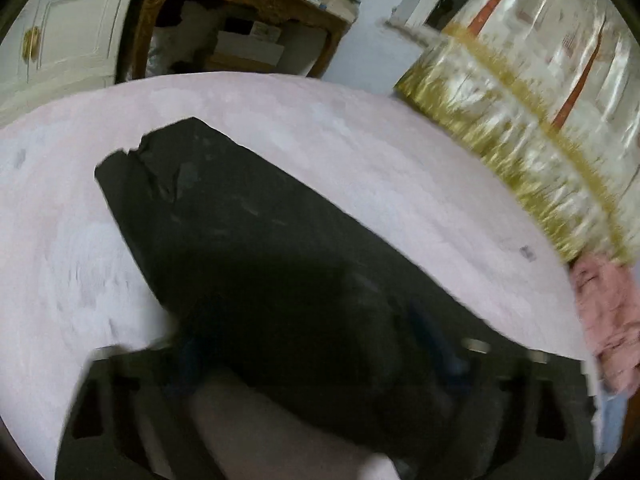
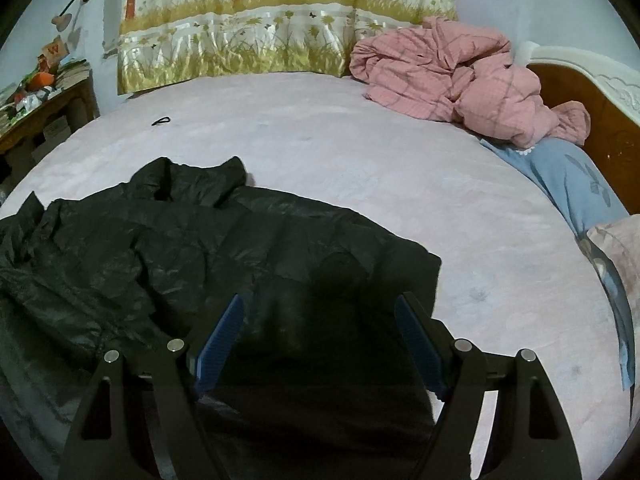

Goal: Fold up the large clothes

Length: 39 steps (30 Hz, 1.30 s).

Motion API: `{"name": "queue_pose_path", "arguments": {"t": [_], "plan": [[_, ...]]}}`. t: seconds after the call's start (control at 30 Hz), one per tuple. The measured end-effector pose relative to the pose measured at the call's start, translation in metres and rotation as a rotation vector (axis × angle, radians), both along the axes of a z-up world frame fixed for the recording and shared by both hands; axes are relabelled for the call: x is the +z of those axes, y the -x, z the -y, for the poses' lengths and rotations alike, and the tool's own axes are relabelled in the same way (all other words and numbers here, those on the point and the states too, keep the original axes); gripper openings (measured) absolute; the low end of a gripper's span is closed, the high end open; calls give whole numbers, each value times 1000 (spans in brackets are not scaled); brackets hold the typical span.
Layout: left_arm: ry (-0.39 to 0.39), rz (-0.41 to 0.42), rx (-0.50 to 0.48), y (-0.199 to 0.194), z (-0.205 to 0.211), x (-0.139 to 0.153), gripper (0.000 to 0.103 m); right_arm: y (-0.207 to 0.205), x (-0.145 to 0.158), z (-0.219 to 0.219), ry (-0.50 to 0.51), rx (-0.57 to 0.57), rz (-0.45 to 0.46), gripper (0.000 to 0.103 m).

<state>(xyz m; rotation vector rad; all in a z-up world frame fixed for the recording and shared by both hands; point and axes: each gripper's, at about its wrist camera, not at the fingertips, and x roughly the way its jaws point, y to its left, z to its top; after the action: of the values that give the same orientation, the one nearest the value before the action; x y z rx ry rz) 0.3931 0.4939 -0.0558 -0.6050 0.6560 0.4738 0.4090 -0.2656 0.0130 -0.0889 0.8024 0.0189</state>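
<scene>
Where black jacket (image 2: 224,248) sprawls on pink bed (image 2: 360,152): shell looks thin, slick, light, likely puffy. Right gripper (image 2: 320,340) wide, over hem; grab there. Left gripper (image 1: 316,344) blurred, cannot tell.

left tongs (image 1: 320,344): smeared by motion blur and buried in dark cloth; the gap between the fingers cannot be read.
black jacket (image 2: 168,264): cut off at the left and lower edges of the right wrist view; its near part is lost in shadow.
curtain (image 1: 532,128): streaked by blur in the left wrist view.
small black item (image 2: 161,121): too small to be identified on the bed (image 2: 320,128).
tabletop (image 2: 48,92): its clutter is cropped at the left edge.
</scene>
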Motion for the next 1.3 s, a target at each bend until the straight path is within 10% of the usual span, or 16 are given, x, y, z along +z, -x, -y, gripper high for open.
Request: {"name": "queue_pose_path", "arguments": {"t": [0.03, 0.1, 0.17, 0.37, 0.53, 1.1, 1.17, 1.3], "plan": [[-21, -13, -8, -4, 3, 2, 19, -1, -1, 2, 0, -9, -3, 80], [-86, 5, -73, -7, 21, 12, 3, -5, -5, 7, -4, -29, -15, 80], [-222, 47, -130, -7, 55, 38, 3, -9, -7, 13, -11, -53, -26, 80], [-287, 329, -388, 20, 192, 143, 3, -6, -3, 16, -7, -74, -12, 80], [-377, 434, -550, 38, 300, 175, 3, -5, -4, 10, -4, -52, -17, 80], [-355, 196, -797, -66, 536, 141, 4, 2, -1, 48, -147, -149, -7, 80], [-342, 188, -841, -58, 546, 131, 9, 1, -4, 51, -136, -166, -18, 80], [-360, 139, -930, -35, 555, 114, 92, 1, -3, 58, -162, -171, -16, 80]]}}
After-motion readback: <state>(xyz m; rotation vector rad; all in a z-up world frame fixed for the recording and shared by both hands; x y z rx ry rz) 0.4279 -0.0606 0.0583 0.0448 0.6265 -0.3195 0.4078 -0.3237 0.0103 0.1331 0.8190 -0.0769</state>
